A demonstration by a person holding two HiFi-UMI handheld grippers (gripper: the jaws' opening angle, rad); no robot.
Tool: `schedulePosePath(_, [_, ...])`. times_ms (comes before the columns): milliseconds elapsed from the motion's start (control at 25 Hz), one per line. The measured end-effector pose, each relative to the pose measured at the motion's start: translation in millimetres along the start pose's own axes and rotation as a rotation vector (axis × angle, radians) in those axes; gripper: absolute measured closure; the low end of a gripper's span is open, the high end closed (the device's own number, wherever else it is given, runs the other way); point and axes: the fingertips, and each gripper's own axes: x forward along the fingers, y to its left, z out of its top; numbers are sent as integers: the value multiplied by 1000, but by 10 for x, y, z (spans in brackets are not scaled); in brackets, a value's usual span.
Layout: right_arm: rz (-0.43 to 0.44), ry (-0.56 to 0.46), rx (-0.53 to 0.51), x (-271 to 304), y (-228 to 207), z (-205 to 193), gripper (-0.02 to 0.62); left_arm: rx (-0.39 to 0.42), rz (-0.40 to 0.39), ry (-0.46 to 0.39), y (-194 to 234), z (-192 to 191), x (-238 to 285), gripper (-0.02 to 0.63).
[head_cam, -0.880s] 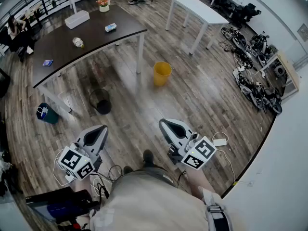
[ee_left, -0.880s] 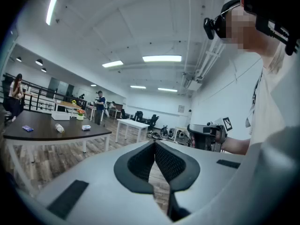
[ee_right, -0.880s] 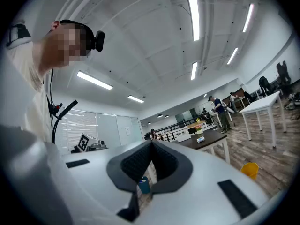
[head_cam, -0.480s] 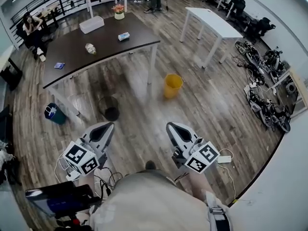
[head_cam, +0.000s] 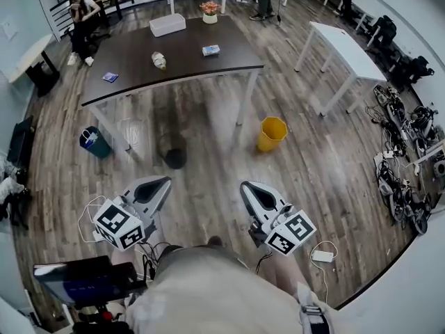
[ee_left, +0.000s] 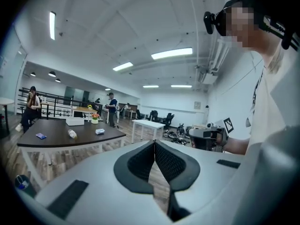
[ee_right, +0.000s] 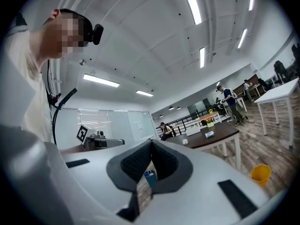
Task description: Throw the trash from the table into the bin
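Note:
A dark table (head_cam: 139, 61) stands far ahead of me. On it lie a crumpled plastic bottle (head_cam: 159, 60), a small blue-and-white packet (head_cam: 211, 50) and a blue card (head_cam: 110, 77). My left gripper (head_cam: 165, 181) and right gripper (head_cam: 245, 186) are held side by side over the wooden floor, well short of the table. Both are shut with nothing between the jaws. In the left gripper view the gripper (ee_left: 154, 142) points at the table (ee_left: 70, 137) with the bottle (ee_left: 72, 133) on it. The right gripper (ee_right: 151, 142) has its pads together too.
A black mesh bin (head_cam: 173, 156) stands on the floor nearest to me, a yellow bin (head_cam: 272, 133) to its right, a teal bin (head_cam: 94, 141) to its left. A white box (head_cam: 167, 24) and a flower pot (head_cam: 209, 9) sit on the table's far side. People stand behind it.
The table and bins have shifted rightward and downward in the head view. Both grippers keep their place before the body, still shut.

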Motion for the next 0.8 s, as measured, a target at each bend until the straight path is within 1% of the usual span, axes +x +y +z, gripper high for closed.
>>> schedulePosePath(120, [0, 4, 15, 38, -140, -7, 584, 19, 14, 20, 11, 11, 65, 592])
schedulePosePath(280, [-54, 13, 12, 51, -357, 19, 584, 42, 19, 29, 65, 81, 160, 592])
schedulePosePath(480, [-117, 65, -89, 103, -530, 55, 584, 44, 2, 14, 261, 115, 260, 592])
schedulePosePath(680, [-186, 121, -199, 303, -622, 68, 584, 33, -30, -12, 610, 104, 302, 592])
schedulePosePath(800, [-216, 145, -218, 707, -578, 43, 584, 22, -41, -30, 1056, 147, 191, 592])
